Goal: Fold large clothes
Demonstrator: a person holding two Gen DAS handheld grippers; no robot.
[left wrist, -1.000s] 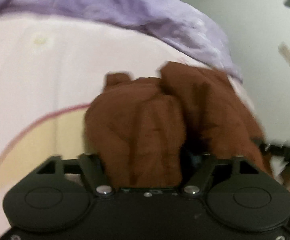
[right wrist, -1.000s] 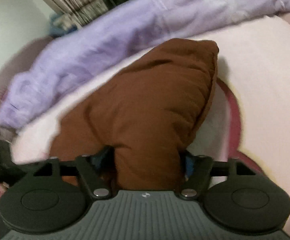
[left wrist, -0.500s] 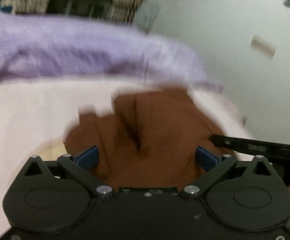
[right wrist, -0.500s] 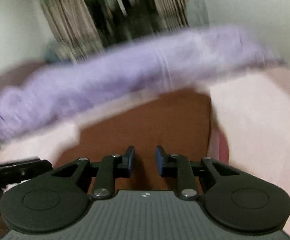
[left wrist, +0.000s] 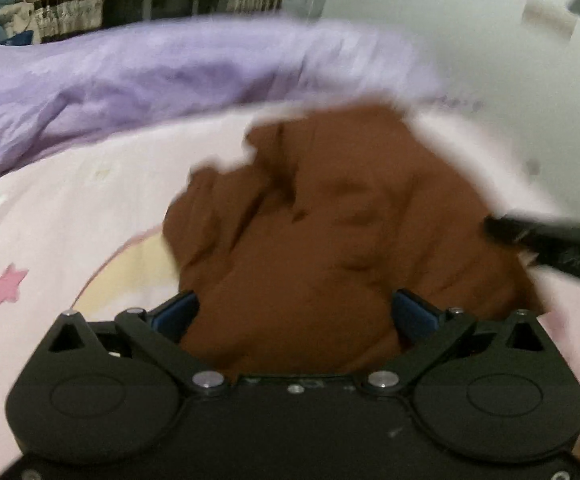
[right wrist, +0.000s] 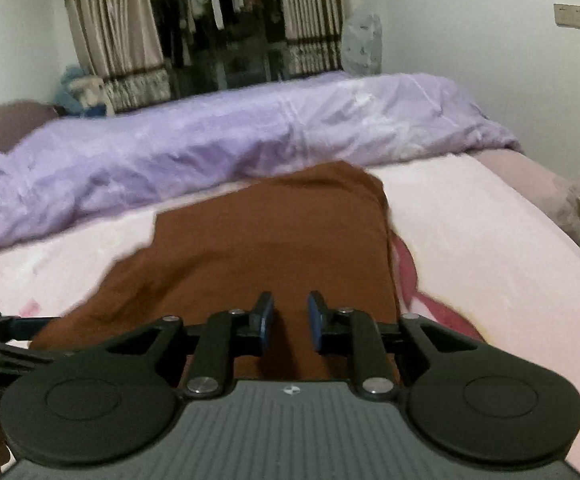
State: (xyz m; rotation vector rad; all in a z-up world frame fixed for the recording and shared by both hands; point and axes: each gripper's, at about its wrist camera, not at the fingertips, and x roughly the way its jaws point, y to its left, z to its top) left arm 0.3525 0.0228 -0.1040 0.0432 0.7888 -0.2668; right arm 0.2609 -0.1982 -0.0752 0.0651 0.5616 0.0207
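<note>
One brown garment (right wrist: 274, 240) flat on the pink bed (right wrist: 489, 240), beside one purple quilt (right wrist: 210, 144). Left gripper (left wrist: 293, 312) jaws wide apart around brown cloth. Right gripper (right wrist: 290, 316) jaws slightly apart, holding nothing.

so the brown garment (right wrist: 274, 240) is lying on the pink bed sheet (right wrist: 469, 220), far edge up near the purple duvet (right wrist: 250, 136), flat on one side, kinda bunched and creased (left wrist: 329, 220) on the other

Brown garment (right wrist: 274, 232), lilac duvet (right wrist: 250, 136), pink star-print sheet (left wrist: 70, 216)
</note>
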